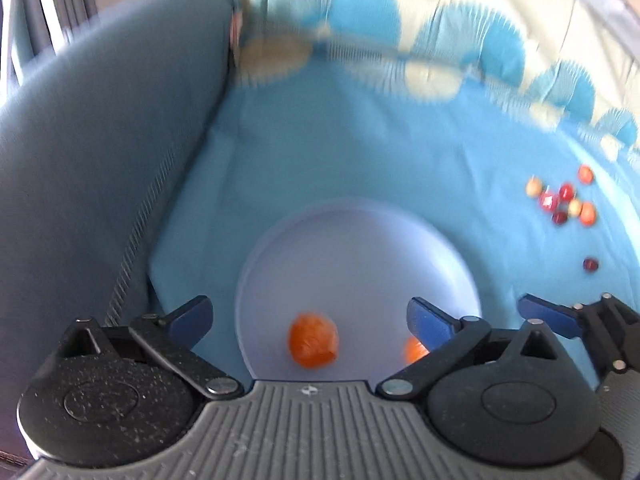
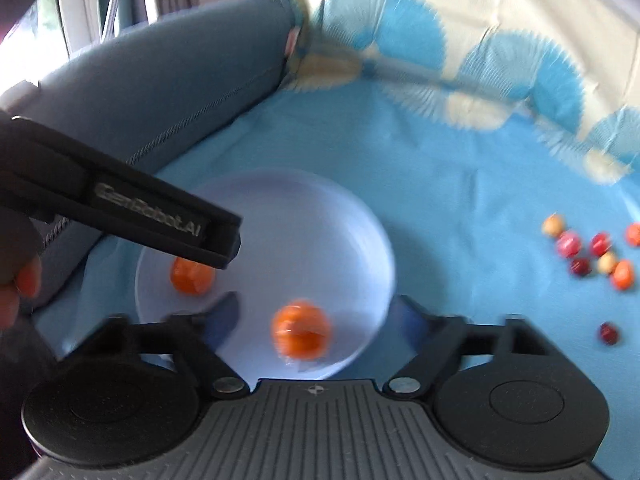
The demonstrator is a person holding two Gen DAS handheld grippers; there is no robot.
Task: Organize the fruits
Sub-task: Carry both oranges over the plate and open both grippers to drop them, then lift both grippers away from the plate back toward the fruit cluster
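Note:
A pale round plate (image 1: 360,248) lies on blue cloth. On it, an orange fruit (image 1: 313,340) rests between the wide-apart fingers of my left gripper (image 1: 310,320), with no pad touching it. A second orange fruit (image 1: 414,350) peeks out behind the right finger. In the right wrist view my right gripper (image 2: 316,316) stands open over the plate (image 2: 320,220), an orange fruit (image 2: 301,334) loose between its fingers. The other orange fruit (image 2: 191,276) sits partly under the left gripper's black body (image 2: 120,208). Several small red, orange and cream fruits (image 2: 592,252) lie on the cloth to the right.
A grey-blue cushion (image 1: 100,160) rises along the left. The blue cloth (image 1: 360,140) runs back to a cream and blue patterned fabric (image 1: 460,20). One dark red fruit (image 2: 609,333) lies apart from the cluster. A hand (image 2: 16,288) shows at the left edge.

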